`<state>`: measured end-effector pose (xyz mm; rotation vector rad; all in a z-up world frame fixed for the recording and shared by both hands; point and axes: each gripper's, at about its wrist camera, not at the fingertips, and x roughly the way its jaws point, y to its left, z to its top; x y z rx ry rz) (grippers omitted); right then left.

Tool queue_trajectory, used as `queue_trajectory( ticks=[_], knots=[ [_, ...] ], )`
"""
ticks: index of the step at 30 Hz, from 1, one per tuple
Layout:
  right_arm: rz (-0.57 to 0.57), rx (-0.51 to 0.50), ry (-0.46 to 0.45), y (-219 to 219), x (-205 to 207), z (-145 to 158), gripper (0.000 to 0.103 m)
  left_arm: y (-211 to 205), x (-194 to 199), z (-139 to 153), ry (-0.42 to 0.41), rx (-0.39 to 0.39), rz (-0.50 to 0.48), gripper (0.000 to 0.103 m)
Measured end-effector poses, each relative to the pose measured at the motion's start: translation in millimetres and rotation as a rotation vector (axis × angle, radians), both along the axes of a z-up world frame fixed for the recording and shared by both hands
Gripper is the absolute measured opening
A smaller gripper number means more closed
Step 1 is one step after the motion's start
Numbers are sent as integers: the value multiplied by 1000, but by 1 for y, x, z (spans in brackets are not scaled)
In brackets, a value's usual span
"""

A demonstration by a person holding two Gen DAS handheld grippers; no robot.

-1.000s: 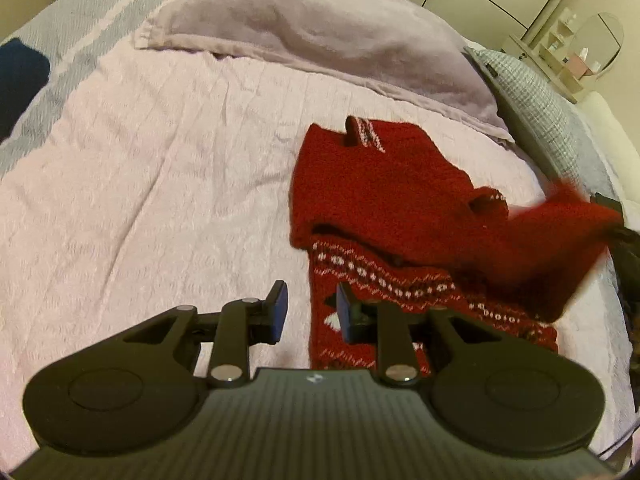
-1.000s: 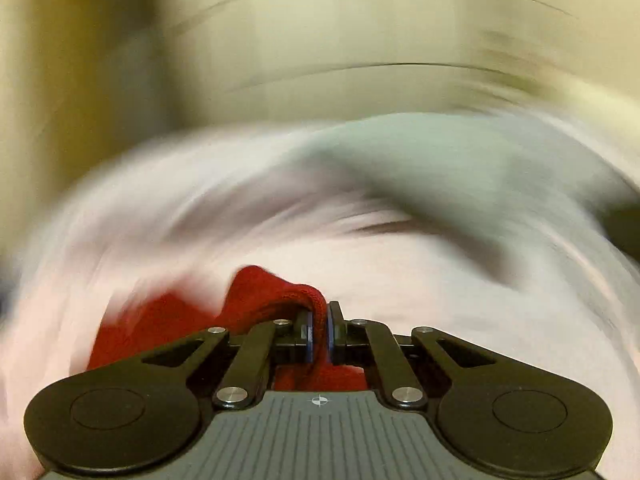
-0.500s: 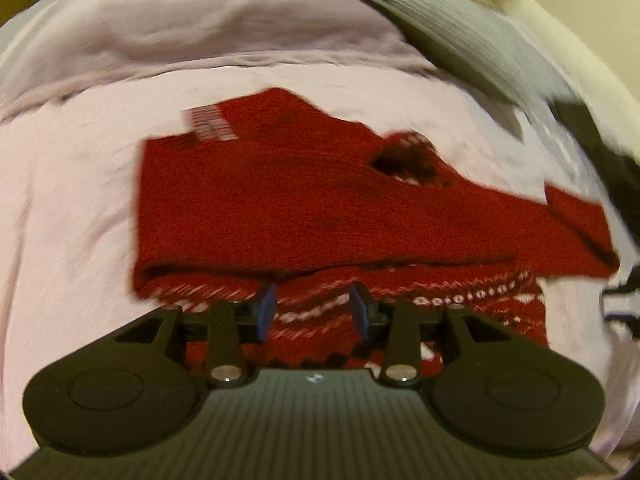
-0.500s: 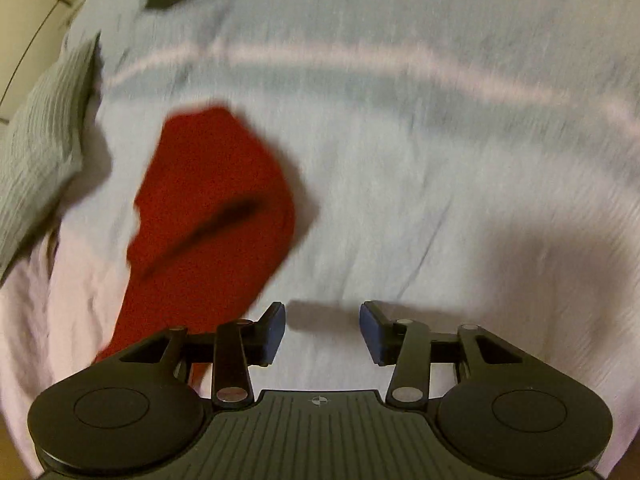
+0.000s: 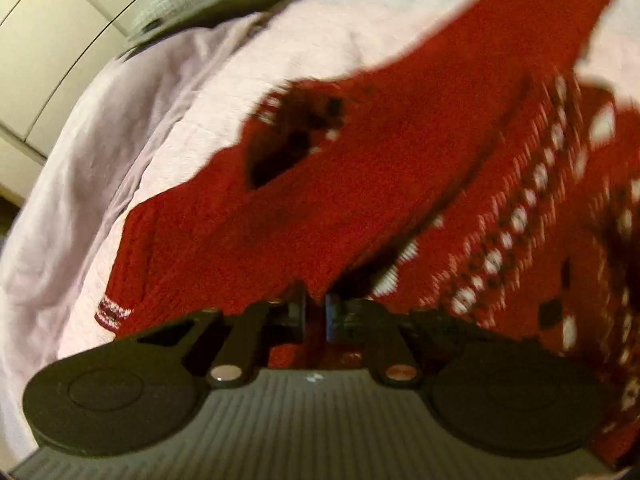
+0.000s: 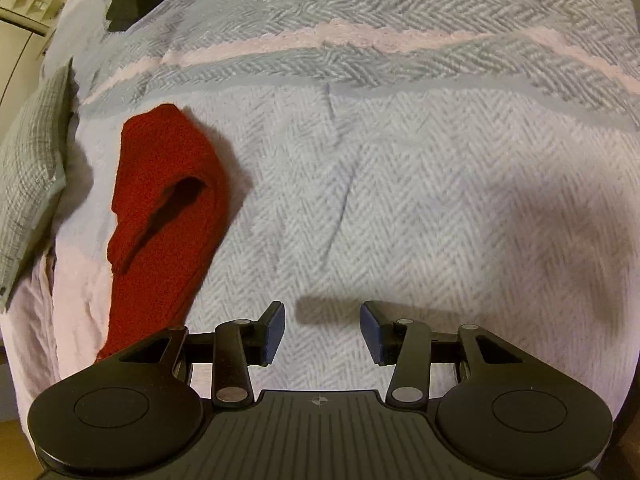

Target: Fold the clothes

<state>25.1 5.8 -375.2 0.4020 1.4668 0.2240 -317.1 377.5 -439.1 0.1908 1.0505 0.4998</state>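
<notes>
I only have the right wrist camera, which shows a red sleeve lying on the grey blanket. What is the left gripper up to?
Observer: The left gripper is closing its jaws, with a fold of the red knit sweater between them.
Operator: Which part is that?
Observer: The edge of a plain red layer lying over the white-patterned front.
Operator: Any cuff in sight?
Observer: Yes, a striped cuff lies on the pink sheet, left of the gripper.

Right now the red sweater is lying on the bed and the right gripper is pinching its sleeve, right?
Not quite. The red sweater does lie on the bed, but the right gripper is open with nothing between its jaws; the sleeve lies off to its side, as the right wrist view shows.
</notes>
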Motion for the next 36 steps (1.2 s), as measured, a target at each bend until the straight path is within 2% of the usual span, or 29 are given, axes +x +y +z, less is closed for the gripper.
queue_trajectory(
  ticks=[3, 5, 7, 11, 13, 14, 16, 17, 19, 22, 25, 27, 31, 36],
  knots=[
    [32, -13, -2, 13, -8, 3, 46, 52, -42, 48, -186, -1, 225, 6],
    [57, -7, -3, 23, -15, 6, 46, 94, -89, 86, -305, 47, 414, 6],
    [86, 1, -9, 36, -22, 6, 46, 140, -155, 121, -405, 104, 657, 6],
    [173, 6, -31, 58, -45, 13, 46, 212, -292, 132, -405, 37, 1104, 10],
    [235, 7, -43, 71, -59, 17, 46, 207, -338, 127, -419, -4, 1215, 9],
    [277, 9, -55, 78, -68, 20, 46, 202, -361, 124, -427, -25, 1266, 14],
    [357, 15, -75, 90, -87, 27, 46, 177, -383, 113, -398, -72, 1286, 15],
    [395, 17, -83, 95, -96, 30, 46, 162, -387, 106, -402, -122, 1281, 15],
    [469, 22, -100, 105, -115, 37, 46, 127, -387, 92, -444, -275, 1242, 15],
    [537, 102, -80, 111, -145, 49, 46, 73, -371, 73, -463, -498, 1142, 15],
    [582, 177, -34, 115, -177, 60, 46, 27, -349, 61, -469, -671, 1034, 15],
    [615, 209, 2, 114, -202, 65, 46, -1, -340, 62, -480, -758, 974, 16],
    [610, 265, 109, 109, -242, 58, 46, -28, -336, 63, -472, -873, 887, 21],
    [546, 314, 231, 106, -281, 25, 46, -44, -344, 55, -459, -914, 852, 22]
  ],
)
